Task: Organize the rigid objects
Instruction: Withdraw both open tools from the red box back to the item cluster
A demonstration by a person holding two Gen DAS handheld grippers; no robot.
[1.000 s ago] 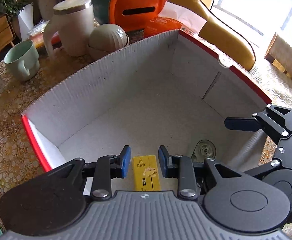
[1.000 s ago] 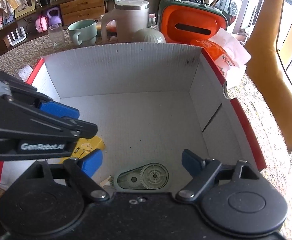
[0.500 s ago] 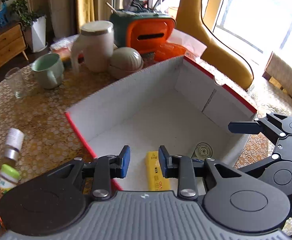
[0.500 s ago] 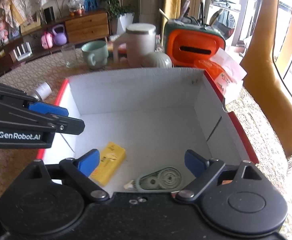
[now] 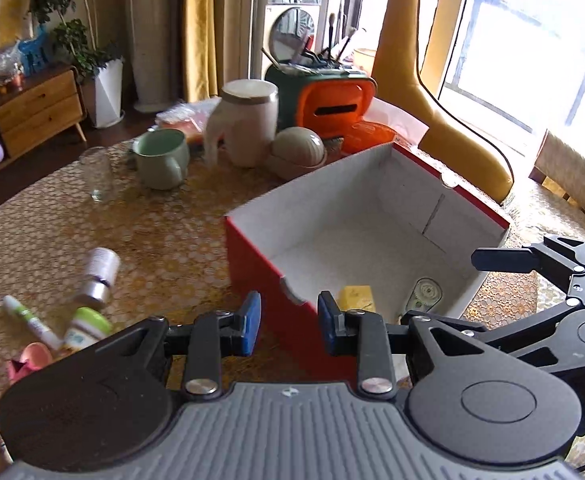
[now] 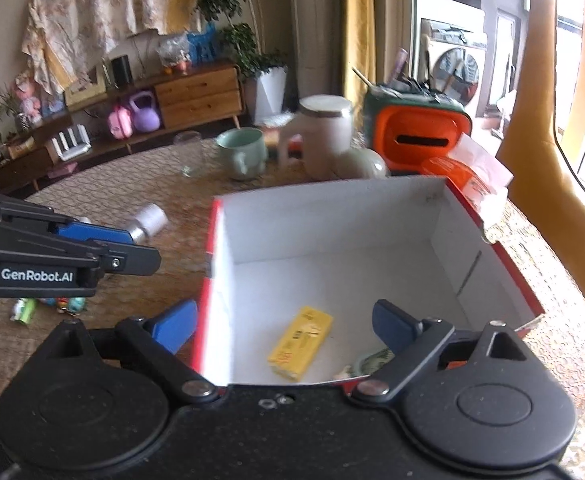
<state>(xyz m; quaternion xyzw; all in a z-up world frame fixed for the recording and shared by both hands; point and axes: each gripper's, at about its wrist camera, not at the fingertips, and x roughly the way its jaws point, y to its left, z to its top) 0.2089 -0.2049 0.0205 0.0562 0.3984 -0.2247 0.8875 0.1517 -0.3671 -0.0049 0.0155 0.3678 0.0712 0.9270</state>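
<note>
Both grippers are up above the box with nothing in them.

The left gripper [image 5: 285,323] has its fingers a little apart, and the right gripper [image 6: 284,322] has its fingers wide apart. The red box [image 6: 412,216] already holds a yellow pack [image 6: 301,342] and a round tape roller [image 5: 423,295], lying apart on the floor of it. Out on the table [image 5: 172,236] lie a small white bottle [image 5: 98,275], a pen [image 5: 30,321] and a green-lid jar [image 5: 86,326]. The bottle looks hard, light and smooth, so it may roll. I think it is best to pinch it across the middle.
</note>
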